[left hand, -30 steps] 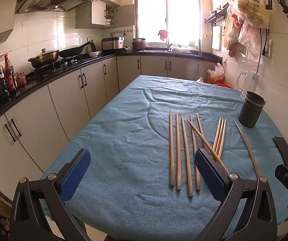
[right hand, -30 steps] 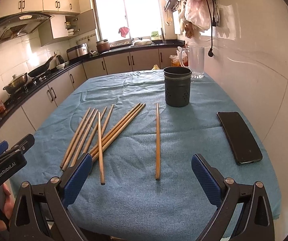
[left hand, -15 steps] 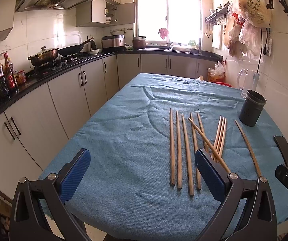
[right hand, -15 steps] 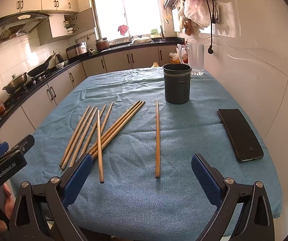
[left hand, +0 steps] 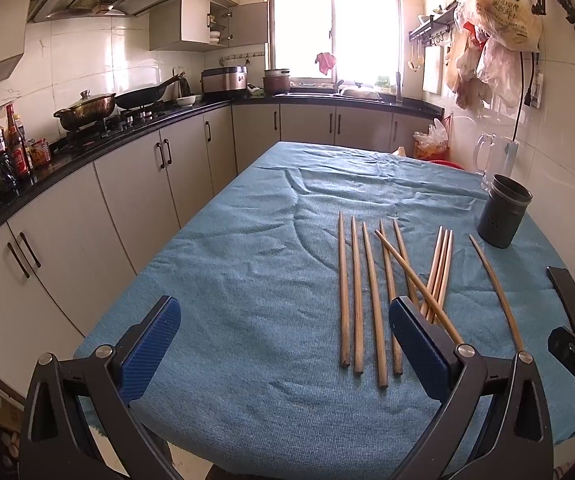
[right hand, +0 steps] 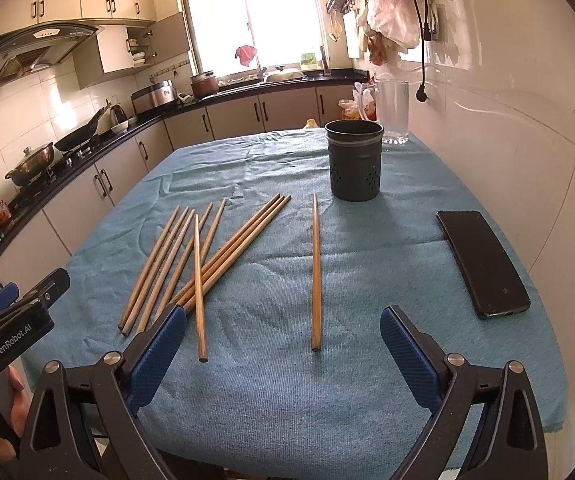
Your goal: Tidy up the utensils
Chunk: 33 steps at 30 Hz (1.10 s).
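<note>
Chopsticks [right hand: 223,256]: loose on desk [right hand: 327,400] (one [right hand: 316,272] apart)
Holder [right hand: 354,164]: upright
Left tool [left hand: 285,350]: open, empty
Right tool [right hand: 283,354]: open, empty

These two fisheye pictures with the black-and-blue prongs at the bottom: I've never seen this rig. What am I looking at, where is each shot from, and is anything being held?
No robot here: a person carries a two-finger gripper in each hand, each with a camera looking forward along its fingers. One picture is from the left gripper, the other from the right gripper. The blue pads are the fingertips. Both grippers are open and hold nothing.

On the blue cloth lie loose wooden chopsticks, one single chopstick apart from them, a dark perforated holder, a glass jug behind it, and a black phone near the wall. The holder looks like the place for the chopsticks.
</note>
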Each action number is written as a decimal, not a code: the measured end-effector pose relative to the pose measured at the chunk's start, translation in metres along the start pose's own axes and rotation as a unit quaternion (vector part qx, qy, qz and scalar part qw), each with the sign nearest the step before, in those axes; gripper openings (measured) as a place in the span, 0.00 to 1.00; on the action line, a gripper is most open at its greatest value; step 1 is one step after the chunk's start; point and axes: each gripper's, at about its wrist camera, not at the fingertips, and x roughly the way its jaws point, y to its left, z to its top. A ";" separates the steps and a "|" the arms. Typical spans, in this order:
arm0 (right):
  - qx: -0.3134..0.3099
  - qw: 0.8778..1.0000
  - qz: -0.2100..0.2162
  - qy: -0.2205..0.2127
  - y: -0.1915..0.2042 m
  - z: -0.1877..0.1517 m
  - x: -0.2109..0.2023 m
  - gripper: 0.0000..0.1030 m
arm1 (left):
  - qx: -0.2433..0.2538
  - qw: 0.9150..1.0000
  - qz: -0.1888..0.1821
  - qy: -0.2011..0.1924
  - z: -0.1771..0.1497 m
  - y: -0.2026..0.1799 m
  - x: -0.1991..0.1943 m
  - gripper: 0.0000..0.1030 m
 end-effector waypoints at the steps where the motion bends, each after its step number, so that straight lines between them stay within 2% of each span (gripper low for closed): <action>1: 0.000 1.000 0.001 0.000 0.000 0.000 0.000 0.96 | 0.002 1.000 0.001 -0.002 -0.001 0.000 0.001 1.00; 6: 0.002 1.000 0.009 0.009 -0.005 0.004 0.005 0.93 | 0.004 1.000 -0.006 0.008 0.002 0.004 0.006 1.00; 15: -0.008 0.999 0.028 0.038 -0.025 0.039 0.023 0.72 | -0.022 0.997 -0.040 0.056 0.032 0.036 0.033 1.00; 17: -0.001 0.998 0.041 0.051 -0.029 0.048 0.030 0.63 | -0.030 0.995 -0.056 0.071 0.039 0.041 0.041 0.99; 18: 0.004 0.997 0.047 0.057 -0.031 0.051 0.034 0.62 | -0.031 0.995 -0.062 0.077 0.041 0.041 0.043 0.96; 19: 0.011 0.996 0.056 0.069 -0.034 0.056 0.040 0.54 | -0.028 0.993 -0.072 0.086 0.046 0.041 0.049 0.94; 20: 0.017 0.995 0.062 0.079 -0.036 0.060 0.046 0.42 | -0.023 0.993 -0.075 0.090 0.049 0.039 0.053 0.87; 21: 0.021 0.994 0.068 0.088 -0.038 0.064 0.051 0.40 | -0.020 0.991 -0.083 0.100 0.053 0.038 0.058 0.78; 27: 0.034 0.989 0.078 0.120 -0.041 0.090 0.082 0.35 | -0.005 0.978 -0.132 0.160 0.072 0.019 0.100 0.59; 28: 0.035 0.988 0.079 0.124 -0.041 0.093 0.088 0.35 | -0.003 0.975 -0.141 0.171 0.075 0.014 0.109 0.54; 33: 0.037 0.985 0.066 0.157 -0.040 0.100 0.122 0.32 | -0.018 0.962 -0.163 0.220 0.081 0.002 0.150 0.46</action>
